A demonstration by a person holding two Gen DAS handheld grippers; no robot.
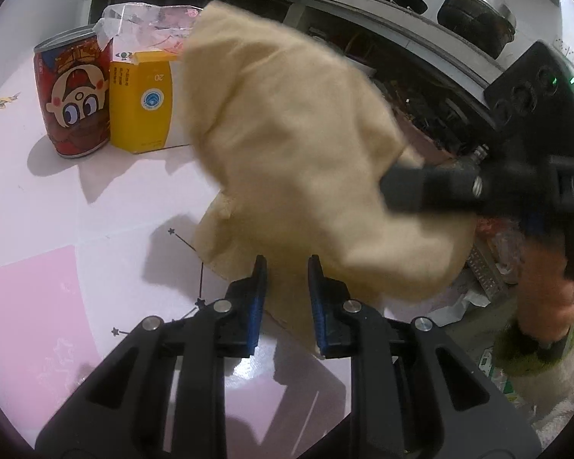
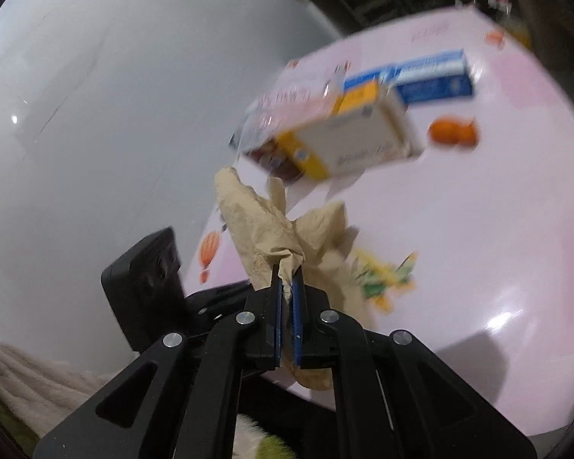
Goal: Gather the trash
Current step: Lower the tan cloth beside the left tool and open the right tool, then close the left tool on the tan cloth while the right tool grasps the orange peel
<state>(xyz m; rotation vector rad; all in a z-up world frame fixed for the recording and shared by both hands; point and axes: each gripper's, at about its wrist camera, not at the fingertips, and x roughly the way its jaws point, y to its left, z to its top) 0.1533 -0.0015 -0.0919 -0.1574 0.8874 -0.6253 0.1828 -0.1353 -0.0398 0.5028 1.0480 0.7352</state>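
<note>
A crumpled beige paper napkin point(image 1: 294, 134) hangs over the pink table point(image 1: 57, 210). In the left wrist view it fills the narrow gap between the blue pads of my left gripper point(image 1: 287, 267), which grips its lower part. My right gripper point(image 1: 386, 187) comes in from the right and pinches the napkin's side. The right wrist view shows that gripper point(image 2: 287, 271) shut tight on a fold of the napkin point(image 2: 256, 222). Behind stand a red cartoon can point(image 1: 76, 95), a yellow box point(image 1: 141, 103) and a clear plastic wrapper point(image 1: 153, 19).
Farther along the table lie a blue-and-white box point(image 2: 428, 76), an orange fruit point(image 2: 453, 132) and a yellow-green printed patch or scrap point(image 2: 386, 275). A shelf with dark pots point(image 1: 474, 11) runs behind the table. A person's hand point(image 1: 547, 287) holds the right gripper. The right wrist view is blurred.
</note>
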